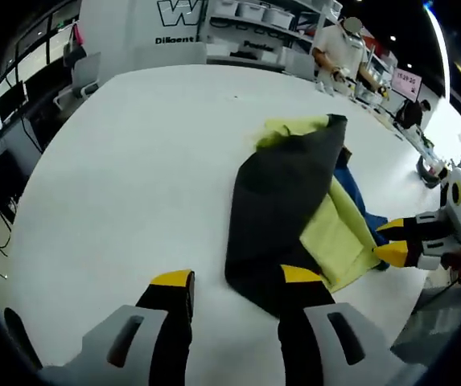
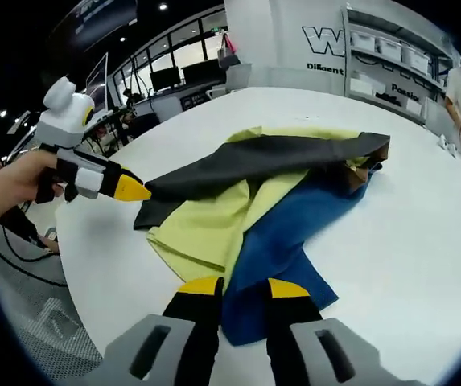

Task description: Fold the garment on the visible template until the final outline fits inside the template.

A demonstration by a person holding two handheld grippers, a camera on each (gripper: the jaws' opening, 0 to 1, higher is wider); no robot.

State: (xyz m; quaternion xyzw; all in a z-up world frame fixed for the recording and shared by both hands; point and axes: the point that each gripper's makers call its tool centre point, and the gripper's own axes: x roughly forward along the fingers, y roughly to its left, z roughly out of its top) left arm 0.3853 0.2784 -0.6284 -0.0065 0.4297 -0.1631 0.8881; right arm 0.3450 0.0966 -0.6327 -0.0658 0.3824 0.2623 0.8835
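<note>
The garment (image 1: 274,205) lies crumpled on the white table (image 1: 133,177), with a dark grey panel on top, yellow-green cloth (image 1: 339,237) under it and blue cloth (image 1: 351,189) at the far side. My left gripper (image 1: 236,278) is open, and its right fingertip (image 1: 301,275) is over the dark panel's near edge. My right gripper (image 1: 391,241) comes in from the right at the yellow-green edge. In the right gripper view the same garment (image 2: 254,201) spreads ahead. My right gripper (image 2: 244,287) is open with the blue cloth (image 2: 282,241) showing between its jaws. The left gripper (image 2: 125,187), held by a hand, points at the dark corner.
Shelving with white bins (image 1: 254,12) and a person (image 1: 339,48) stand behind the table's far edge. Desks with monitors (image 2: 166,80) are off to one side. The table's rim (image 2: 77,265) runs close below the garment, with the floor beyond.
</note>
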